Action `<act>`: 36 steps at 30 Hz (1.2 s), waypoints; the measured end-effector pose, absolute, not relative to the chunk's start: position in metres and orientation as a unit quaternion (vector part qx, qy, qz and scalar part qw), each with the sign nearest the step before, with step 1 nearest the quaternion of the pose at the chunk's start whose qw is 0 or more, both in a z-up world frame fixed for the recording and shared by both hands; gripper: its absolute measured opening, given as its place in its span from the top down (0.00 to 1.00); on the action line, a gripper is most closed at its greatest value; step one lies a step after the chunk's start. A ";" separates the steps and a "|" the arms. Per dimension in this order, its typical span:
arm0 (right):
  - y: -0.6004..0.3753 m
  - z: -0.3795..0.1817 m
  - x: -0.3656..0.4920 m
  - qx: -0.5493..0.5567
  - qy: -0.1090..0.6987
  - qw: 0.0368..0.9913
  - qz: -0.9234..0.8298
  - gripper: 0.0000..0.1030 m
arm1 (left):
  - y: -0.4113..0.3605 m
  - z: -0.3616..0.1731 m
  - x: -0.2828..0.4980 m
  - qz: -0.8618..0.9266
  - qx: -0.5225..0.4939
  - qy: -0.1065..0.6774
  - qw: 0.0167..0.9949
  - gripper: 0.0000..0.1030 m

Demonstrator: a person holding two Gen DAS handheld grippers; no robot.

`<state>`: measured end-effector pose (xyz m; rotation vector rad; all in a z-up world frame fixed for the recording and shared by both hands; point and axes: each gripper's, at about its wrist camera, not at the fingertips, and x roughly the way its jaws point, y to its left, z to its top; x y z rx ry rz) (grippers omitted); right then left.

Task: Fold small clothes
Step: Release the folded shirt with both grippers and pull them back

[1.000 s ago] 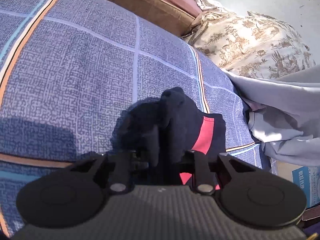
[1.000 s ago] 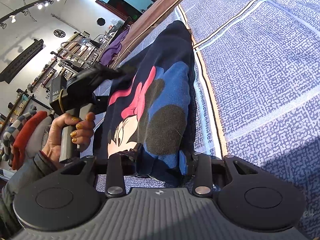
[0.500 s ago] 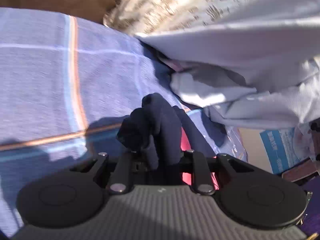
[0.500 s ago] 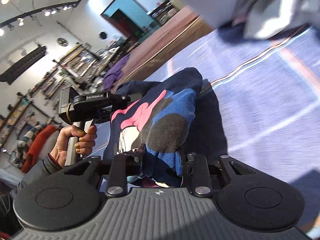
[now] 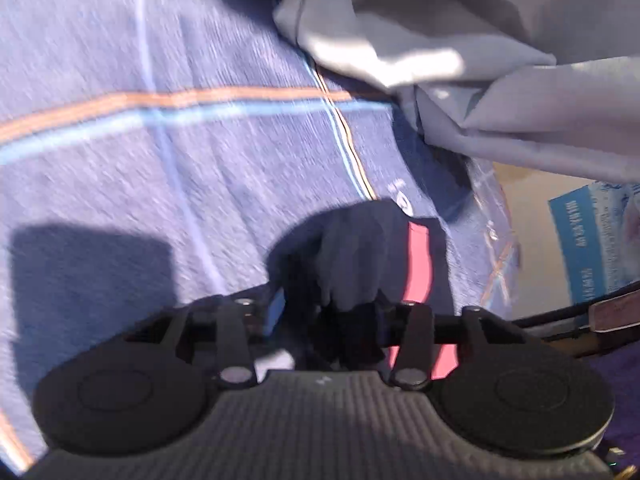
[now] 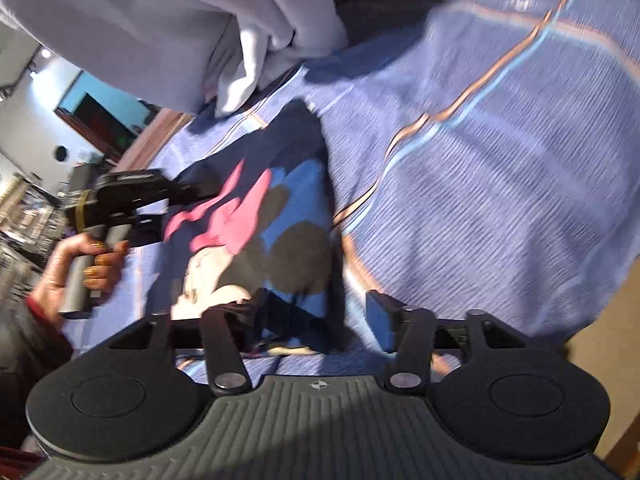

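Note:
A small navy garment with a cartoon mouse print and pink bow (image 6: 256,240) lies on the blue patterned bed cover (image 6: 500,200). My left gripper (image 5: 332,308) is shut on a bunched navy edge of the garment (image 5: 352,248), with a pink trim beside it. From the right wrist view the left gripper (image 6: 132,200) sits at the garment's left edge, held by a hand. My right gripper (image 6: 316,320) has its jaws spread apart at the garment's near edge; the cloth lies by the left finger, not pinched.
A heap of pale grey clothes (image 5: 500,60) lies on the cover beyond the garment, also in the right wrist view (image 6: 180,20). A cardboard box with a blue label (image 5: 588,232) stands past the bed's right edge.
My right gripper has opened and let go of the garment. Both grippers swung toward the grey clothes heap, and the garment now lies lower on the cover. The left gripper stays shut on it.

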<state>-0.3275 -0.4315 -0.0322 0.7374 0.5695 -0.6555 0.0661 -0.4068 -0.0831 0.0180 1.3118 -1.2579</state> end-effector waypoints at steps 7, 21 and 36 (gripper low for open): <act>-0.418 0.005 -0.273 0.196 0.286 0.916 -0.202 0.16 | -0.363 -0.013 0.030 -0.557 0.130 0.410 0.711 0.45; -0.375 -0.048 -0.279 0.114 0.382 0.884 -0.243 0.15 | -0.322 -0.081 -0.100 -0.609 0.228 0.387 0.654 0.43; -0.377 0.046 -0.211 0.058 0.480 0.865 -0.137 0.00 | -0.299 0.025 -0.123 -0.515 0.355 0.281 0.728 0.00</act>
